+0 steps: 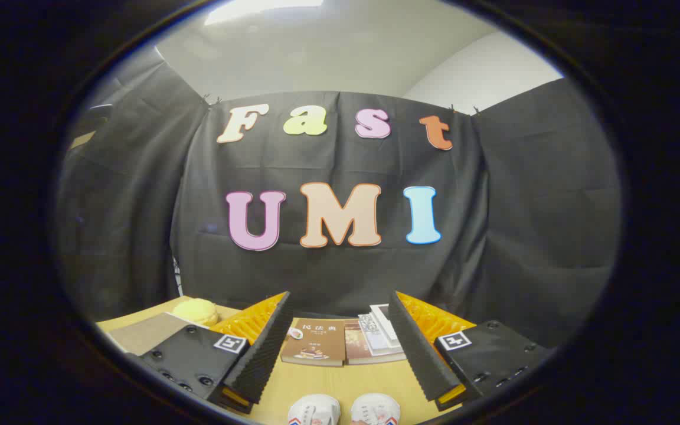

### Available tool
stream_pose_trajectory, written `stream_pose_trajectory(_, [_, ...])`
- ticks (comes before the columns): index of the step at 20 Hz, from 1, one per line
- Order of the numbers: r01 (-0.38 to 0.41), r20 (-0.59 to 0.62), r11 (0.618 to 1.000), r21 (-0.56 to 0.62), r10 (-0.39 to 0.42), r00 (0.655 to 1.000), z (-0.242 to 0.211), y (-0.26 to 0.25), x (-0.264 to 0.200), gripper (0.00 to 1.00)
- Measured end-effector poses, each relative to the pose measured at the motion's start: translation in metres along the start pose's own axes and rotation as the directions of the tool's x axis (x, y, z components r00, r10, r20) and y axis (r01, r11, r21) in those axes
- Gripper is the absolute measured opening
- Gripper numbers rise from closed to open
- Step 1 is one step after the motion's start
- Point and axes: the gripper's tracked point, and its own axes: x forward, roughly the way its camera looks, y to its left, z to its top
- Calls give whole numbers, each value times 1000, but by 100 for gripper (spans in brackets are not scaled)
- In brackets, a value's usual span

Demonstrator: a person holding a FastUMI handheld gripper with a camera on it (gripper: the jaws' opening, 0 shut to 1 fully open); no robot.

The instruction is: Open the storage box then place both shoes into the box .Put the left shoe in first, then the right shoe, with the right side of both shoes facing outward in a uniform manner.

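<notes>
ok, my gripper (340,348) fingers wide apart, holding nothing. both shoes (345,409) on table (316,383), low between fingers, nearer than books (340,342). storage box: can't tell where. risk: wrong shoe grabbed first, since only toe caps visible.

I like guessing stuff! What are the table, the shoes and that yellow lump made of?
Table: likely wood or laminate, smooth pale matte top. Shoes, between the open tongs: probably white canvas or leather. Yellow lump: soft-looking, maybe foam or bread; unclear.
</notes>
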Motion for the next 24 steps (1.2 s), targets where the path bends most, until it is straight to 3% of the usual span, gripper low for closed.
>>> stream_pose_trajectory(19, [8,15,1000,-11,-8,1000,4,-8,-2,100])
stream_pose_trajectory(24, [-39,7,999,24,39,999,1,2,-7,100])
